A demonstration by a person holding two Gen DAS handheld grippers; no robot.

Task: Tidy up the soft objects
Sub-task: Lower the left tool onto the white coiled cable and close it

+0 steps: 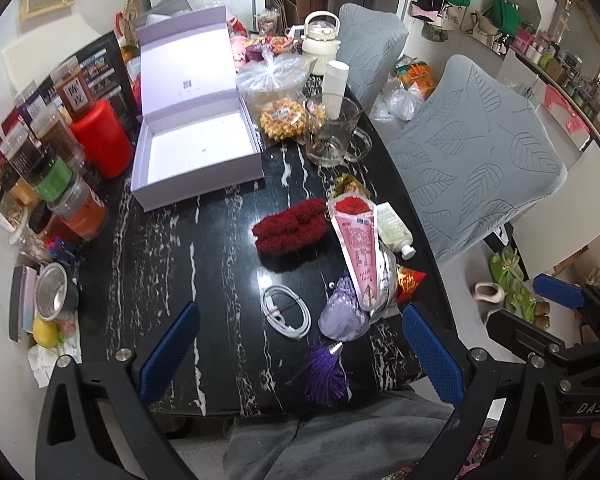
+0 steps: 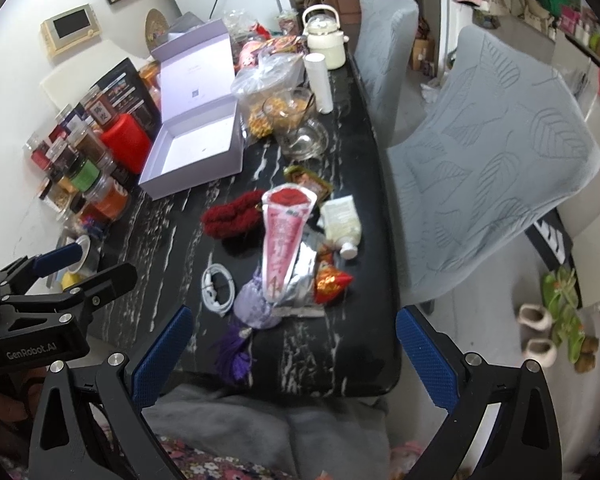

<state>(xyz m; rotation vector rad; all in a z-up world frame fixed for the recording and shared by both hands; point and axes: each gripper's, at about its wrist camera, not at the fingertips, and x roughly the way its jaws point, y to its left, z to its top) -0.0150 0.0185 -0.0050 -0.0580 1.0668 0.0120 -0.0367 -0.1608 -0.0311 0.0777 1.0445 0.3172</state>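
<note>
i have both grippers hanging over the near edge of the black marble table (image 1: 172, 264), above my grey-trousered lap, and neither one touches anything. the left gripper (image 1: 300, 354) has its blue pads spread wide with nothing between them, and the right gripper (image 2: 296, 354) is spread just as wide and just as bare. in the left wrist view the soft things sit in a loose cluster toward 1 o'clock from the middle: the fuzzy dark red piece (image 1: 290, 226) lies flat on the marble, and at its 3 o'clock, touching it, is the pink rose-printed cone packet (image 1: 358, 240), which lies over a silver foil bag (image 1: 384, 280). the lilac sachet (image 1: 342, 312) sits at 6 o'clock of the cone with its purple tassel (image 1: 326, 378) trailing toward me. a coiled white cable (image 1: 286, 310) lies just beside the sachet at its 9 o'clock. the white tube (image 1: 394, 230) lies at the cone's 3 o'clock near the table edge. the open lilac box (image 1: 198, 148), lid up and tray bare, stands well apart at 11 o'clock, with jars (image 1: 48, 176) at its 9 o'clock and a glass jug (image 1: 332, 132) at its 3 o'clock
</note>
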